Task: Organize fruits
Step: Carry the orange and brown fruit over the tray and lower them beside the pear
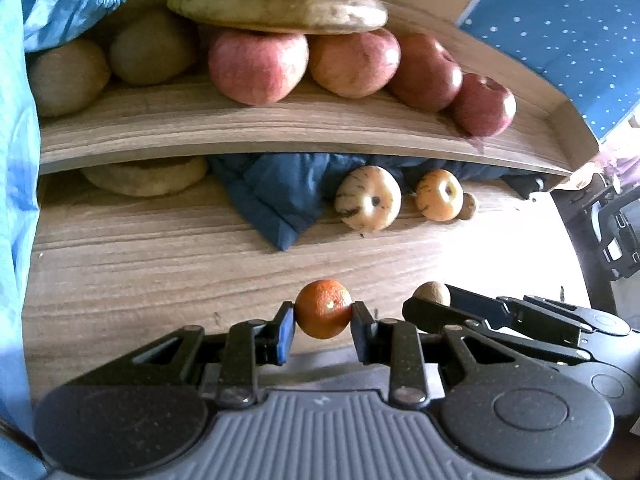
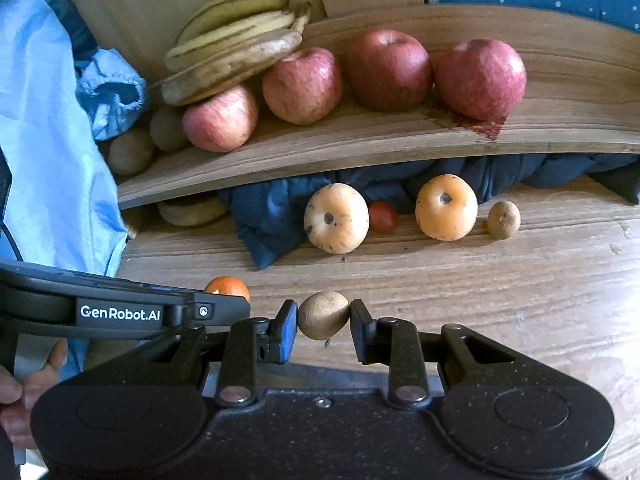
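My left gripper (image 1: 323,314) is shut on a small orange mandarin (image 1: 324,309), held just above the wooden table (image 1: 140,264). My right gripper (image 2: 323,316) is shut on a small brown round fruit (image 2: 322,314), close to the right of the left gripper. The mandarin also shows in the right wrist view (image 2: 227,286), and the brown fruit in the left wrist view (image 1: 431,293). On the shelf (image 2: 360,140) above lie several red apples (image 2: 388,68), bananas (image 2: 236,36) and kiwis (image 2: 130,152).
Under the shelf on the table lie two pale orange round fruits (image 2: 336,218) (image 2: 446,207), a small red tomato (image 2: 383,217), another small brown fruit (image 2: 503,219) and a dark blue cloth (image 2: 272,216). A light blue sleeve (image 2: 48,140) fills the left side.
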`<state>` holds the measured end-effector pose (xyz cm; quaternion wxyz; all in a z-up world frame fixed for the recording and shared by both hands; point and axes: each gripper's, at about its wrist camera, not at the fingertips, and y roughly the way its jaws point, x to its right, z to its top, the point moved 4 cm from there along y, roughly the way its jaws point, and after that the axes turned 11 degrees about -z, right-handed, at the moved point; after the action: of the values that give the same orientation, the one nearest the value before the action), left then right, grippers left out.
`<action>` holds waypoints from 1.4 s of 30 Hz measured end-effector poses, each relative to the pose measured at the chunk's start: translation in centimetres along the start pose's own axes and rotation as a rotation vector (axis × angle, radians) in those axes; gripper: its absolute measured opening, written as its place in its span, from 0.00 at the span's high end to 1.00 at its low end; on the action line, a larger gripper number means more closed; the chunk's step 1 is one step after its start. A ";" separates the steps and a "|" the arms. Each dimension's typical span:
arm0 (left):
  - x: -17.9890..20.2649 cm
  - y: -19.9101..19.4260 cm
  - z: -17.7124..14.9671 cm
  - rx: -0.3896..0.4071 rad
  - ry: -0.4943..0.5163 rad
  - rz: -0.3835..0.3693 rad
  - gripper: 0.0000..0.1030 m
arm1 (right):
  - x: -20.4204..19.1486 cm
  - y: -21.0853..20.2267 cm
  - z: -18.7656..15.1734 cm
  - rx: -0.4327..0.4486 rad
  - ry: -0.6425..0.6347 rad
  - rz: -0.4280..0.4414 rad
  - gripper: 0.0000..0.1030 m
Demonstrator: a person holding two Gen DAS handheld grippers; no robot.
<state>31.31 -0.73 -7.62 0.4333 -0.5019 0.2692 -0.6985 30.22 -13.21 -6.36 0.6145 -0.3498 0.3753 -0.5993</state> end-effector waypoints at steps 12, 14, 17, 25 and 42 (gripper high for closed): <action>3.4 -1.3 -2.7 0.020 0.037 -0.027 0.68 | 1.2 -3.9 -2.8 0.034 0.013 -0.001 0.71; 3.8 -1.6 -3.3 0.021 0.045 -0.030 0.68 | 1.5 -4.6 -3.3 0.038 0.014 -0.002 0.71; 4.6 -1.9 -4.2 0.020 0.051 -0.033 0.68 | 2.0 -5.7 -4.3 0.042 0.017 -0.005 0.71; 6.7 -2.7 -5.9 0.019 0.072 -0.045 0.68 | 3.4 -8.1 -6.8 0.049 0.022 -0.020 0.71; 10.6 -2.2 -10.8 -0.023 0.099 -0.085 0.68 | 6.1 -11.2 -12.1 0.025 0.020 -0.037 0.71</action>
<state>19.23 -9.62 -4.63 0.3838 -0.4824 0.2768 -0.7371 14.25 -19.52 -2.48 0.6040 -0.3428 0.3673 -0.6187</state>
